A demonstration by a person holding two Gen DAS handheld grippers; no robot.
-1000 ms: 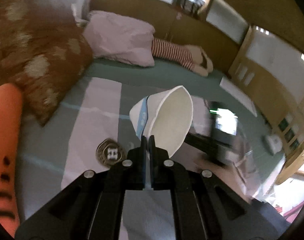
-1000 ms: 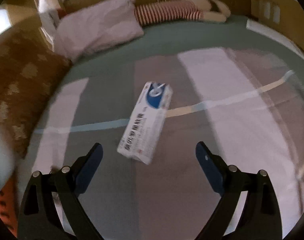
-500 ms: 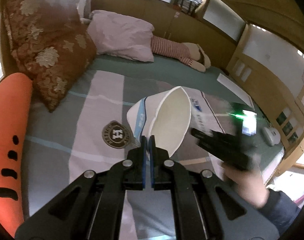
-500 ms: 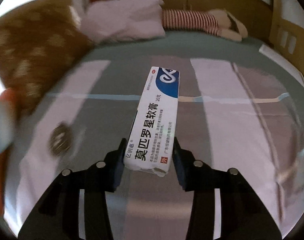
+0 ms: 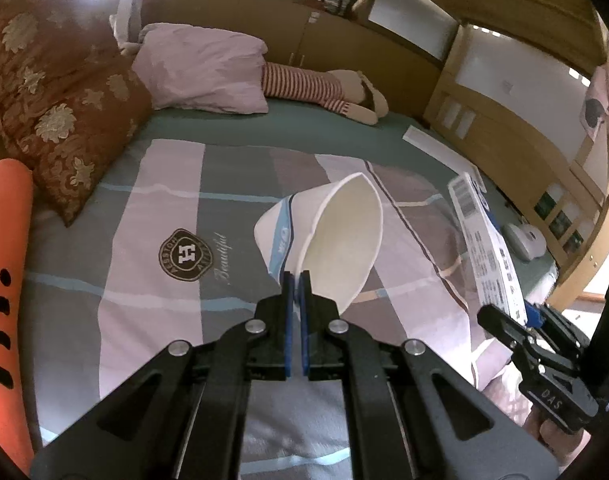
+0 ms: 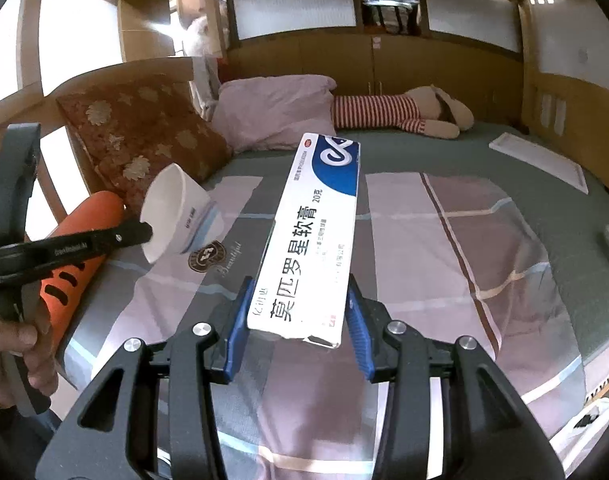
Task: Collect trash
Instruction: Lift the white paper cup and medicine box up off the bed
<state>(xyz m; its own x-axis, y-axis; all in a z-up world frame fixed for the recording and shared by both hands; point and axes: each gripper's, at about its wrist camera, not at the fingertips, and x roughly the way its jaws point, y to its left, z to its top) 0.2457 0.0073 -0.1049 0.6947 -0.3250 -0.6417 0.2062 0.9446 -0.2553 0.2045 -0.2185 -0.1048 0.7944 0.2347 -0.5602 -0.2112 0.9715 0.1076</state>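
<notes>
Left gripper (image 5: 295, 280): your 2 blue pads are pressed together on the rim of a white paper cup (image 5: 328, 236), flattening that edge. The cup hangs clear above the bedspread (image 5: 160, 184), its mouth turned toward the right of the left wrist view and its blue band facing left. In the right wrist view the same cup (image 6: 176, 212) appears at the tip of your left gripper (image 6: 144, 234), in front of the orange bolster (image 6: 84, 224).

Right gripper (image 6: 298, 320): your jaws stand at a middling width, clamped on the 2 long sides of a white and blue medicine box (image 6: 308, 240). The box points away from the camera, lifted off the bed, with its blue end farthest out. The left wrist view shows this box (image 5: 484, 248) at far right, rising from your right gripper (image 5: 520, 320).

Surroundings: a striped bedspread with a round emblem (image 5: 186, 255) lies below both items. A brown floral cushion (image 5: 56, 120) and a pink pillow (image 5: 204, 74) sit at the head of the bed. A plush toy in a striped shirt (image 6: 404, 114) lies beside the pillow. Your left hand (image 6: 12, 356) grips the handle at the lower left of the right wrist view.
</notes>
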